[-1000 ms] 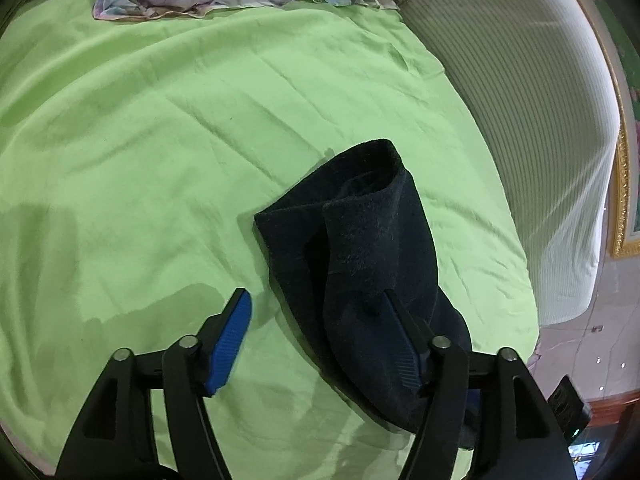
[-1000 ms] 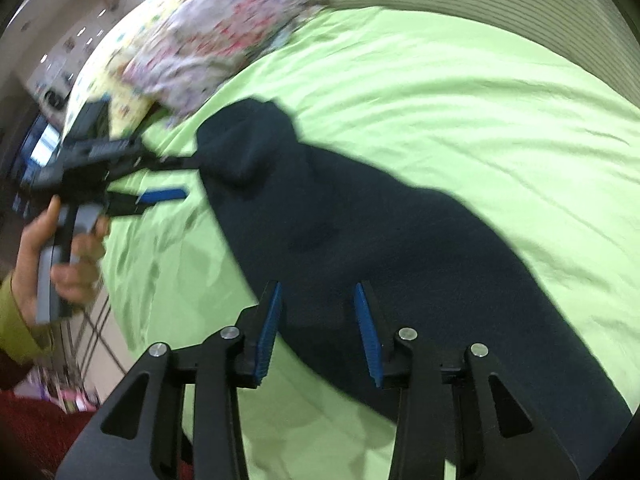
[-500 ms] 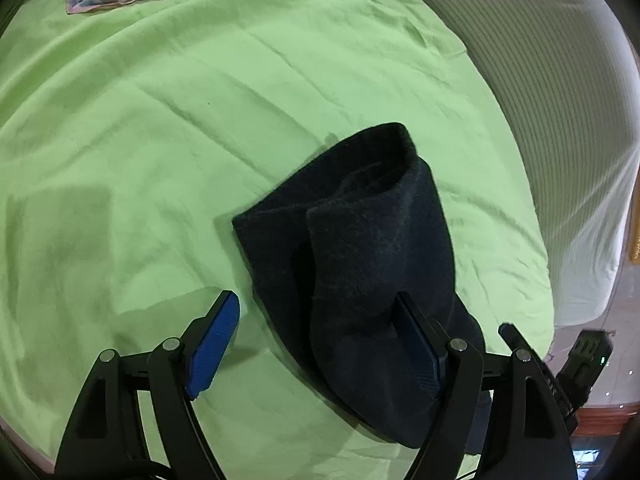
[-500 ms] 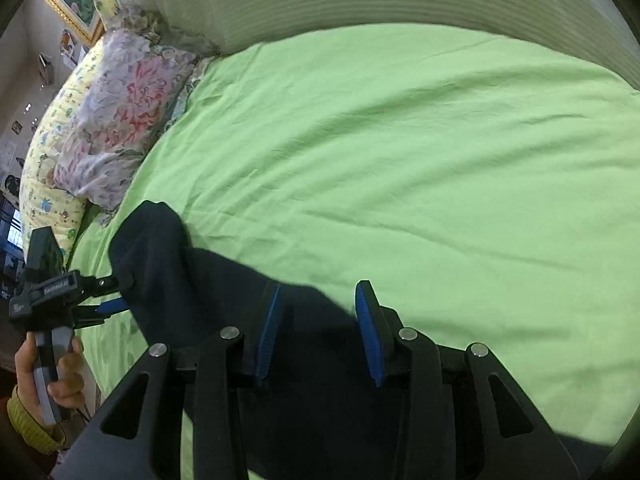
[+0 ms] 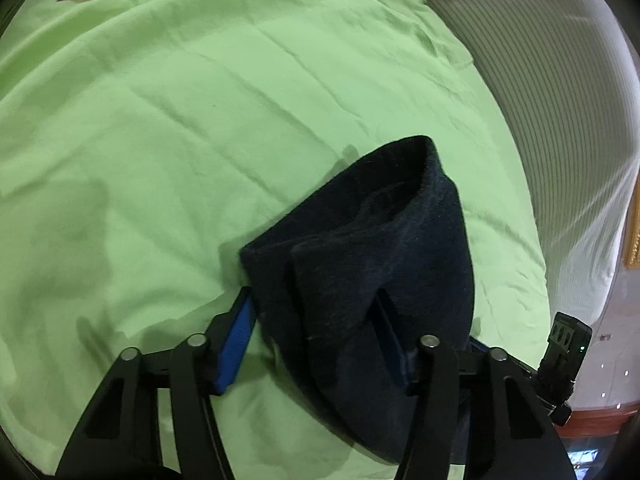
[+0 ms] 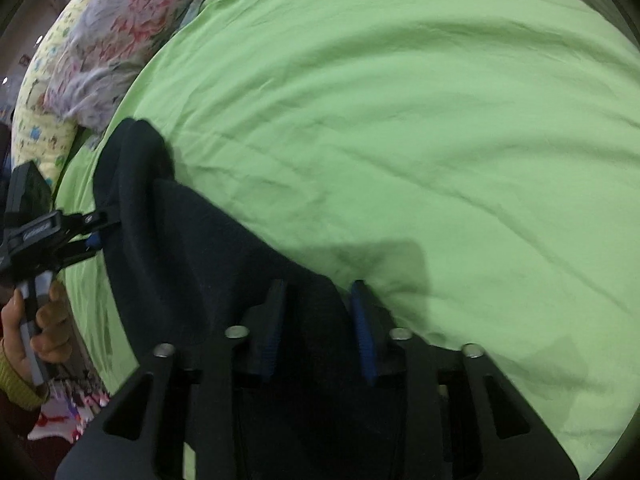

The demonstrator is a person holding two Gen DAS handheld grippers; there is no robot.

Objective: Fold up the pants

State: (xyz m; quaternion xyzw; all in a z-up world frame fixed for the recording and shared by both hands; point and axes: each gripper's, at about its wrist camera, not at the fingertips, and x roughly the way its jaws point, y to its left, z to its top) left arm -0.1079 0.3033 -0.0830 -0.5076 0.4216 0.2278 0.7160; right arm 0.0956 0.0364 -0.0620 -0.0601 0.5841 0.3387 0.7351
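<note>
Both the left claw [image 5: 316,316] and right claw [image 6: 318,320] are closing around the half-folded dark navy fleece pants [image 5: 384,248], so folds remain.

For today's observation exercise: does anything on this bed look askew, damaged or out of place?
Nothing looks damaged. The dark pants lie bunched rather than flat on the green sheet, as expected mid-fold, with the left gripper and right gripper closing around the fabric.

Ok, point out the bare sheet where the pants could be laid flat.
Bare green sheet runs from the dark pants to the floral bedding and the striped white cover. It is crowded at the near edge, where both tools straddle the pants.
</note>
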